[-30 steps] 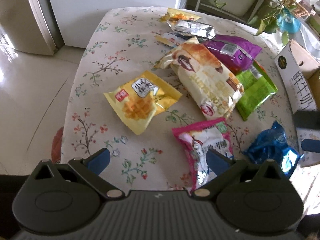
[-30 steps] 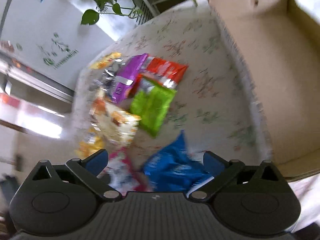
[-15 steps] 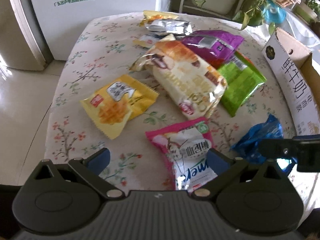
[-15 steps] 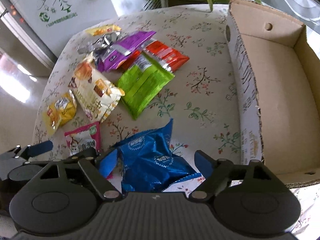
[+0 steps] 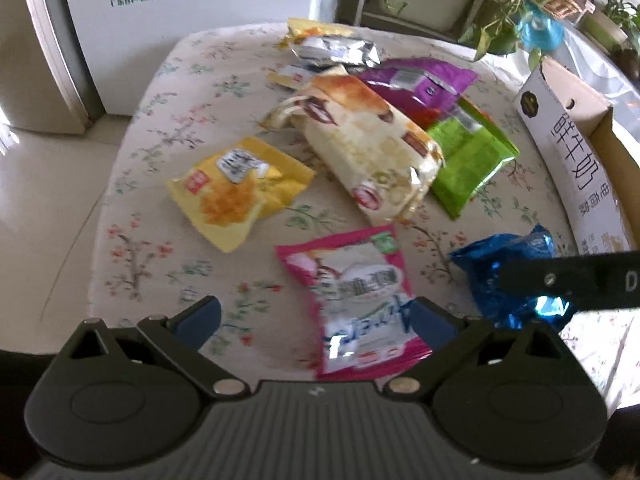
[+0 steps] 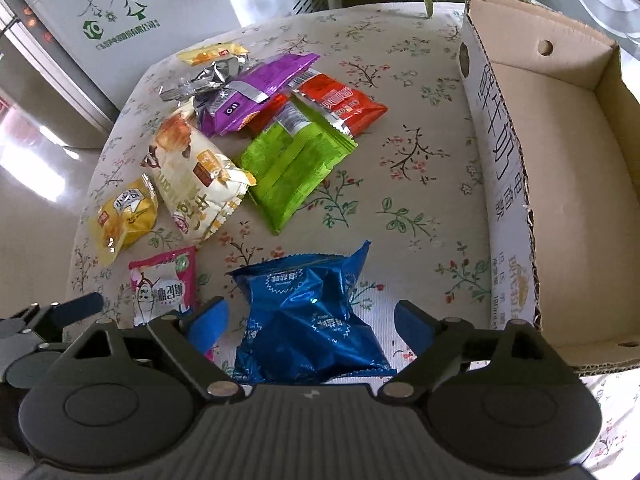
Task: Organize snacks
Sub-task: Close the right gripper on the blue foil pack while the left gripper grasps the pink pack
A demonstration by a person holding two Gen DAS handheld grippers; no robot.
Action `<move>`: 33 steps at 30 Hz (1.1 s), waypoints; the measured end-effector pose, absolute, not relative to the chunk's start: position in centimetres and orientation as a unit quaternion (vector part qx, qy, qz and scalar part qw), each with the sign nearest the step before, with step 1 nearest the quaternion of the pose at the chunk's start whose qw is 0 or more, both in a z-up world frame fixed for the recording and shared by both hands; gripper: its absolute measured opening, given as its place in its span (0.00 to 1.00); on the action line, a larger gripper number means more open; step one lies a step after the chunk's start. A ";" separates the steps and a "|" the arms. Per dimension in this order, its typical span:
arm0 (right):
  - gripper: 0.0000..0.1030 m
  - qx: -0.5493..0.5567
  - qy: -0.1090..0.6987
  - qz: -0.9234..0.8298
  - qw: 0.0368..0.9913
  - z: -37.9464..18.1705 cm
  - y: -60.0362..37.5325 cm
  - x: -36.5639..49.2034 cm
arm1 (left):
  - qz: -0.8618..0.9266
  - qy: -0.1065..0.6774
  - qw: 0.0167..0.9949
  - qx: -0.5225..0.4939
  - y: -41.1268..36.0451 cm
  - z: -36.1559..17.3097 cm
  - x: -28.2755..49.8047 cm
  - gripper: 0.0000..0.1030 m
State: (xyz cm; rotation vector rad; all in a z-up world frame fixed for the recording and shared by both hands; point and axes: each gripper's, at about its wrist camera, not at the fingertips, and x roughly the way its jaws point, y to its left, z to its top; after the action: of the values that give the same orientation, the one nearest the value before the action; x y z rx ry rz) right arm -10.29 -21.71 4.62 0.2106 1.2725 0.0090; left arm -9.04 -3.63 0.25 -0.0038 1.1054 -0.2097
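Right gripper (image 6: 308, 316) open wide, jaws just reopening, straddling blue packet (image 6: 308, 312): light, crinkly, slippery foil; pinch its puffed middle.

My right gripper (image 6: 310, 322) over the blue snack packet (image 6: 308, 318).
My jaws had just been widening, the packet between them, untouched.

The white appliance (image 6: 120, 28) carries a green "YC" logo with tree graphics above a line of small Chinese characters, too small to read. The cardboard box (image 6: 496, 152) side panel shows large characters, apparently "鲜牛奶". The purple packet (image 6: 248, 96) bears a "C:1"-like mark.
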 end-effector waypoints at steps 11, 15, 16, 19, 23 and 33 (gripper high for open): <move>0.91 0.082 0.612 -0.008 0.786 3.2 -20.9 -9.5 | -0.057 0.515 0.854 0.043 -5.1 -0.7 -9.2 1.00; 0.92 0.075 0.619 -0.009 0.782 2.8 -20.7 -9.4 | -0.062 0.517 0.853 0.041 -4.7 -0.7 -9.3 1.00; 0.93 0.073 0.620 -0.011 0.781 2.7 -20.7 -9.4 | -0.064 0.517 0.853 0.041 -4.6 -0.6 -9.3 1.00; 0.94 0.070 0.622 -0.014 0.780 2.4 -20.5 -9.2 | -0.066 0.512 0.856 0.042 -4.6 -0.7 -9.5 1.00; 0.94 0.063 0.625 -0.018 0.778 2.0 -20.2 -9.0 | -0.063 0.512 0.856 0.040 -4.7 -0.6 -9.4 1.00; 0.95 0.047 0.628 -0.022 0.776 1.2 -19.7 -8.5 | -0.063 0.514 0.854 0.042 -4.8 -0.6 -9.3 1.00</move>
State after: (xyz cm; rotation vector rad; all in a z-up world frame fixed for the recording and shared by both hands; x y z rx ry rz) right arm -8.51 -19.67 1.23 0.1019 1.3588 -0.0475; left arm -9.33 -4.77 -0.61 0.0875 1.0814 -0.1321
